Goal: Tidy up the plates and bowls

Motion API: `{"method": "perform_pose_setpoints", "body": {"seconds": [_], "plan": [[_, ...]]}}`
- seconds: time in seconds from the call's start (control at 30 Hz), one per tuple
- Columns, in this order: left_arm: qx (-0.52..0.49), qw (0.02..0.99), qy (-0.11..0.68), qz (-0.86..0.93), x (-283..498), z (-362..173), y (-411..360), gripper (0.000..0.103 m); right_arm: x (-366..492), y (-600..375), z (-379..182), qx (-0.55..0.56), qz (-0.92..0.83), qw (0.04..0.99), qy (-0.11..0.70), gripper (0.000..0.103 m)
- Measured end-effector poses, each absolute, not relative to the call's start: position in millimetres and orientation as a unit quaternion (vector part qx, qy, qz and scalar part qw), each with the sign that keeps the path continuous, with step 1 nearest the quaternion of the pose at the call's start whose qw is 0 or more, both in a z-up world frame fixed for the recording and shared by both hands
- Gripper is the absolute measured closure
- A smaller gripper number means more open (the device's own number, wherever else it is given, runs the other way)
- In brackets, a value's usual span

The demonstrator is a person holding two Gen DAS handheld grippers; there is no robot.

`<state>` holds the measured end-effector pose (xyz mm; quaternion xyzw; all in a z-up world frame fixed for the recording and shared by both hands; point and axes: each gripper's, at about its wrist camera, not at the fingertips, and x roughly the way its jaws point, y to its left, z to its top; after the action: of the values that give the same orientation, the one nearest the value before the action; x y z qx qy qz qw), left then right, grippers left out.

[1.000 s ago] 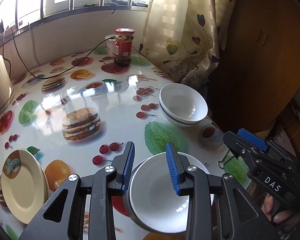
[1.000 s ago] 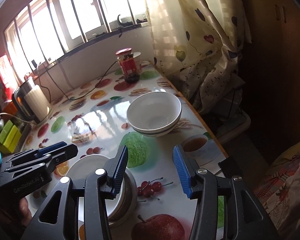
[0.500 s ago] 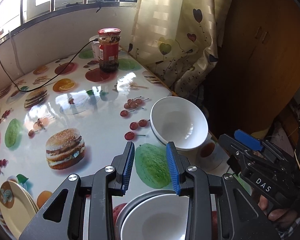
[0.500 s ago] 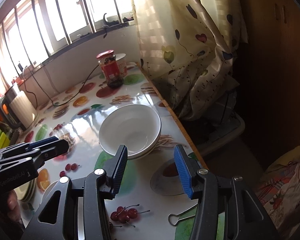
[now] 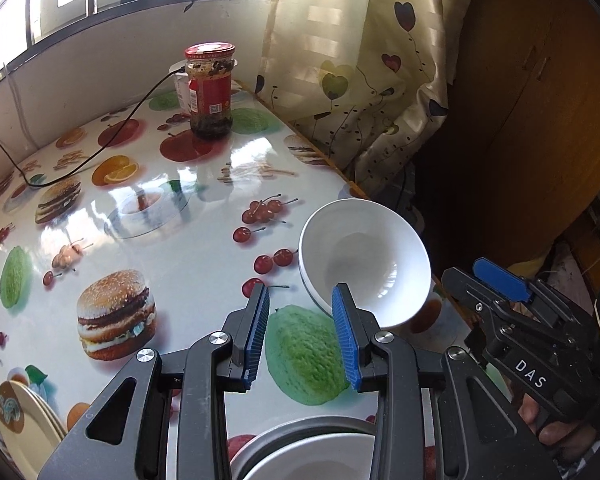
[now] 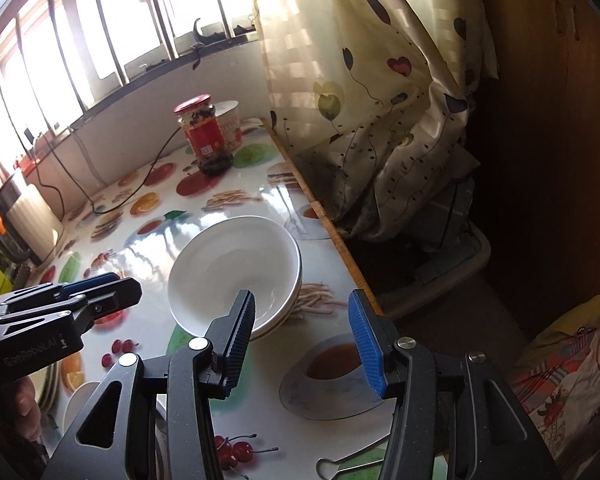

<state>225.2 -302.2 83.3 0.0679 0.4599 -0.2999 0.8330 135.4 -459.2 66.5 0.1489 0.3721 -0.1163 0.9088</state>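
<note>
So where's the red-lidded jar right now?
The jar stands at the table's far end near the curtain, beyond the white bowls.

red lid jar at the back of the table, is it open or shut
Shut. The jar stands upright near the wall with its red lid seated flat on top in both views; dark contents show through the glass.

On the table [image 5: 204,248], stacked bowls [image 5: 364,260] sit near the right edge; a jar [image 5: 211,92] stands far behind, plates [image 5: 24,420] lie at the left, another bowl [image 5: 308,460] nearest.
</note>
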Motion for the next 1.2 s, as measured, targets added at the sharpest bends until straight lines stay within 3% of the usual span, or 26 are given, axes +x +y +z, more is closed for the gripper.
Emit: {"method": "perform_pose_setpoints", "body": {"seconds": [1.2], "plan": [[0.096, 0.816, 0.499, -0.276, 244, 51, -334, 0.069, 168, -471, 41, 0.160, -0.110, 0.896, 0.400, 0.054]]}}
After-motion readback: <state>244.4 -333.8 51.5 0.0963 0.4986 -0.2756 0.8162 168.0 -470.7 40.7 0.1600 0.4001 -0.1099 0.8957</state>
